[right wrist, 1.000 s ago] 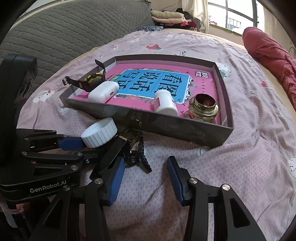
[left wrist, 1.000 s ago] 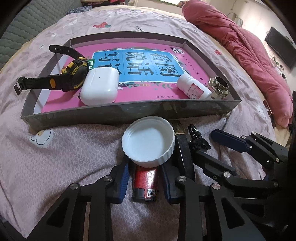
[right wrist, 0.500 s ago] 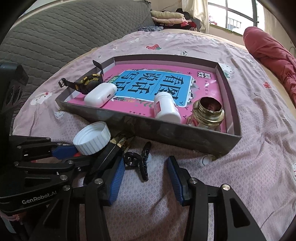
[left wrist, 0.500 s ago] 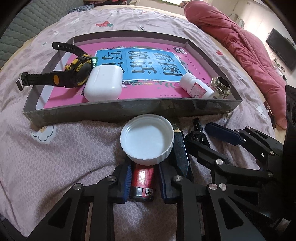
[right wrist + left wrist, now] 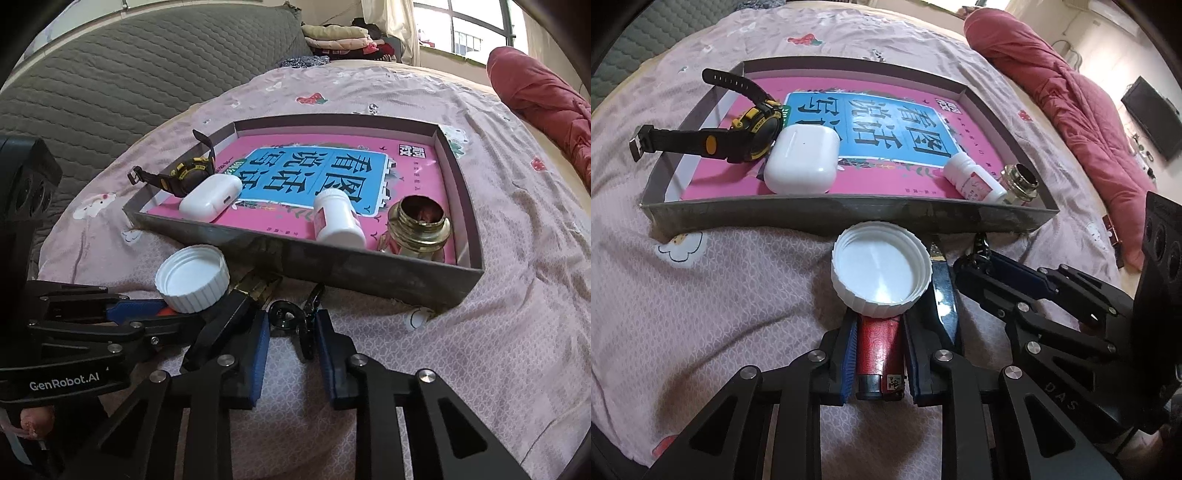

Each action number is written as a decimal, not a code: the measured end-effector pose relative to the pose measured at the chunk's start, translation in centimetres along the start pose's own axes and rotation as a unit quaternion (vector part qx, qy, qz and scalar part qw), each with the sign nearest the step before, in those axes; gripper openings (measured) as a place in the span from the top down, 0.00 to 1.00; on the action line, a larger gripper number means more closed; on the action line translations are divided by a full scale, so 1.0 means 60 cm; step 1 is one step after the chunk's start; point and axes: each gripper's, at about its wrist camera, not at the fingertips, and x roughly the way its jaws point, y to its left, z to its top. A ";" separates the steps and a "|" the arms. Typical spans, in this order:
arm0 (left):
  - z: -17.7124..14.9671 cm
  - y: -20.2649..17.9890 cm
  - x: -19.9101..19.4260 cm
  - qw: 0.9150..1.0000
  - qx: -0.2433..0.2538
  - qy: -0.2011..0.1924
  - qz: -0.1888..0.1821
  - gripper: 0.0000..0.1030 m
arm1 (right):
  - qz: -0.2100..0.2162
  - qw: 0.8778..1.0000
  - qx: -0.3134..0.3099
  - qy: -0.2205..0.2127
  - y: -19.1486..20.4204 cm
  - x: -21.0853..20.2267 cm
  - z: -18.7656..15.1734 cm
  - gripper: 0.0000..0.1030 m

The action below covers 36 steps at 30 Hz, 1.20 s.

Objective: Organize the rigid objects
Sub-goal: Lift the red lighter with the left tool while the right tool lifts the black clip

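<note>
My left gripper (image 5: 879,350) is shut on a red lighter (image 5: 878,350) lying on the bedspread, with a white bottle cap (image 5: 881,273) resting over the fingertips. My right gripper (image 5: 291,339) has closed in around a black keychain-like object (image 5: 295,321) in front of the tray; the pads look close to it or touching. A black folding knife (image 5: 943,295) lies between the two grippers. The grey tray (image 5: 849,214) holds a black and yellow watch (image 5: 738,136), a white earbud case (image 5: 801,164), a white pill bottle (image 5: 973,181) and a brass jar (image 5: 1019,182).
The tray (image 5: 332,262) sits on a pink bedspread, its floor covered by a pink and blue printed sheet (image 5: 325,173). A red quilt (image 5: 1071,107) lies at the right. A grey padded headboard (image 5: 129,74) stands behind. The cap also shows in the right wrist view (image 5: 192,277).
My right gripper's fingers have narrowed a lot around the black keychain-like object and moved closer to the tray. My left gripper stays shut on the lighter and has edged toward the tray.
</note>
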 end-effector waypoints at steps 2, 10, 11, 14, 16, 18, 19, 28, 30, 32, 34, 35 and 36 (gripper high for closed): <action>-0.001 -0.001 -0.002 1.000 -0.004 0.003 -0.007 0.78 | 0.001 1.000 0.002 -0.005 -0.001 -0.004 0.001 0.75; -0.003 0.001 -0.009 0.999 -0.024 0.019 -0.029 0.78 | 0.009 1.000 0.011 -0.010 -0.006 -0.011 0.003 0.75; -0.002 0.003 -0.011 0.999 -0.026 0.019 -0.032 0.78 | 0.008 1.000 0.011 -0.010 -0.005 -0.011 0.003 0.75; 0.000 0.009 -0.014 0.997 -0.045 0.026 -0.049 0.78 | 0.009 1.000 0.012 -0.010 -0.005 -0.011 0.003 0.75; 0.002 0.013 -0.016 0.997 -0.053 0.027 -0.057 0.78 | 0.009 1.000 0.011 -0.010 -0.005 -0.012 0.003 0.75; 0.002 0.017 -0.018 0.996 -0.061 0.028 -0.064 0.78 | 0.009 1.000 0.012 -0.010 -0.005 -0.012 0.003 0.75; 0.002 0.019 -0.018 0.995 -0.067 0.028 -0.067 0.78 | 0.010 1.000 0.013 -0.010 -0.004 -0.013 0.003 0.75; 0.003 0.013 -0.036 0.997 -0.054 0.013 -0.060 0.78 | 0.011 1.000 0.015 -0.019 -0.004 -0.022 0.003 0.75; 0.003 0.011 -0.039 0.997 -0.052 0.010 -0.061 0.78 | 0.012 1.000 0.013 -0.023 -0.002 -0.026 0.004 0.75; 0.003 0.010 -0.044 0.997 -0.050 0.006 -0.059 0.78 | 0.012 1.000 0.012 -0.026 -0.001 -0.029 0.004 0.75; 0.004 0.010 -0.048 0.997 -0.047 0.002 -0.057 0.78 | 0.012 0.999 0.012 -0.030 0.000 -0.033 0.004 0.75; 0.003 0.009 -0.051 0.997 -0.045 0.000 -0.055 0.78 | 0.012 0.999 0.013 -0.032 0.000 -0.035 0.004 0.75; 0.003 0.010 -0.053 0.998 -0.043 -0.002 -0.054 0.78 | 0.012 0.999 0.014 -0.034 0.000 -0.037 0.004 0.75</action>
